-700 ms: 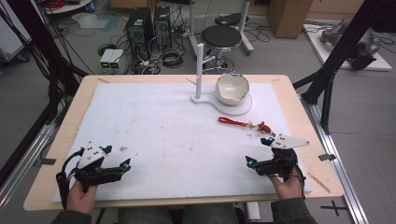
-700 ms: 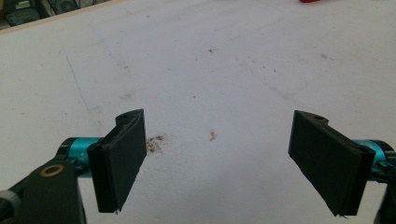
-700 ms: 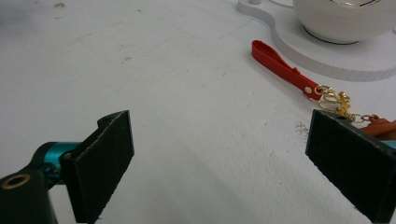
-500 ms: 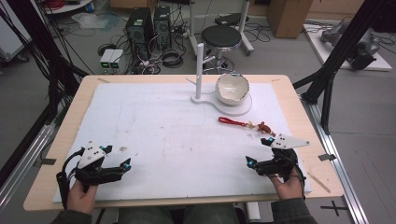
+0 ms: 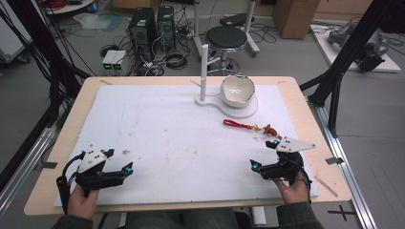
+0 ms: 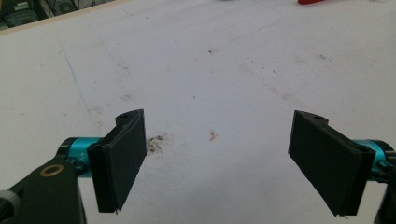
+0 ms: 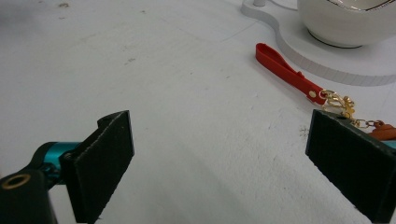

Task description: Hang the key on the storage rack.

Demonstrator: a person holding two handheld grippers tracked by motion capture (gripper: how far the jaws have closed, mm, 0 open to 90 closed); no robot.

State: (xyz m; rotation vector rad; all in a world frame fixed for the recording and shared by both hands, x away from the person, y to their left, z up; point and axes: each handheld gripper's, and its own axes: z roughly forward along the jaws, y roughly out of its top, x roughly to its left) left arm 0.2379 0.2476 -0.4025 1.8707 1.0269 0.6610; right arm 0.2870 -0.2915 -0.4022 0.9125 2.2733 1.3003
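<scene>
— What colours sit near the white bowl (image 5: 237,90)?
— Its rim is gold-lined, and it rests on a white stand (image 5: 239,109) with a white post. Just in front of that stand lies a red strap (image 7: 284,72) with a gold clasp and a brownish-orange charm.
— And the surface under it?
— A white mat (image 5: 176,138), speckled with faint grey and reddish marks, on a pale wooden table (image 5: 74,109).
— The tools nearer than the bowl?
— The left gripper (image 6: 217,163) and right gripper (image 7: 219,163) are black with teal fittings; each has a grey plate on top.
</scene>
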